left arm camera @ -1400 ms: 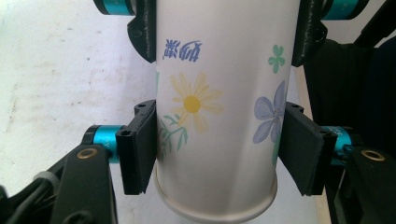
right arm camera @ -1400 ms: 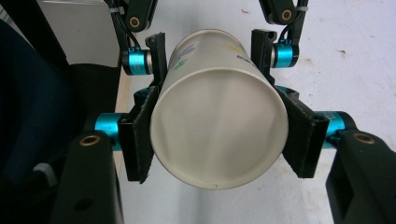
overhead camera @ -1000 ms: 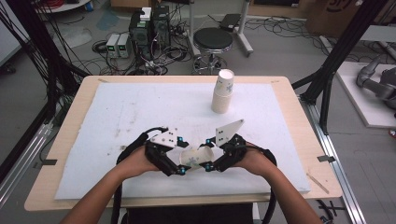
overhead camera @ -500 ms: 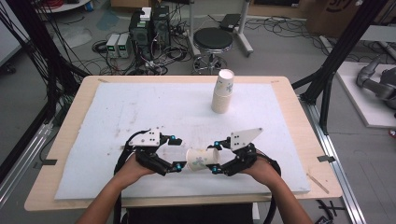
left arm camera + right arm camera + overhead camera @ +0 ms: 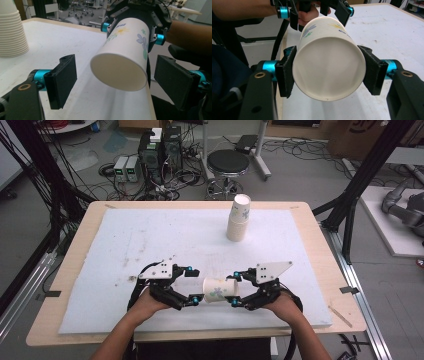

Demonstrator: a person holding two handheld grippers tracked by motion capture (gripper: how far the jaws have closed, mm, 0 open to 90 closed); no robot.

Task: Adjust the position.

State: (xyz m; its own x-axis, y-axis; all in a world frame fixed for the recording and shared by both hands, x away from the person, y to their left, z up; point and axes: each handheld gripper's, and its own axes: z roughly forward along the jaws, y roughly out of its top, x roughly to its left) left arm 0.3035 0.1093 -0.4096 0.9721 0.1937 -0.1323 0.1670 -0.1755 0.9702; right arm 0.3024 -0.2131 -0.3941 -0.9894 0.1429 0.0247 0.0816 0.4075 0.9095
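Note:
A flowered paper cup [image 5: 218, 290] lies on its side in the air near the table's front edge, between the two grippers. My right gripper [image 5: 235, 289] is shut on one end of it; in the right gripper view both pads [image 5: 285, 72] press the cup [image 5: 328, 50]. My left gripper [image 5: 194, 285] faces it, open. In the left gripper view the cup's other end [image 5: 120, 72] sits between the spread pads [image 5: 63, 80] without touching them. A tall stack of paper cups [image 5: 238, 220] stands upright at the back of the table, right of centre.
A white mat [image 5: 150, 235] covers most of the wooden table. The cup stack [image 5: 11, 30] shows at the far left of the left gripper view. Beyond the table, a stool [image 5: 228, 162] and cabled electronics [image 5: 160, 147] stand on the floor.
The two grippers were close together a second ago and have drawn apart sideways. The cup now shows between them, held by the right gripper, with the left gripper's jaws clear of it.

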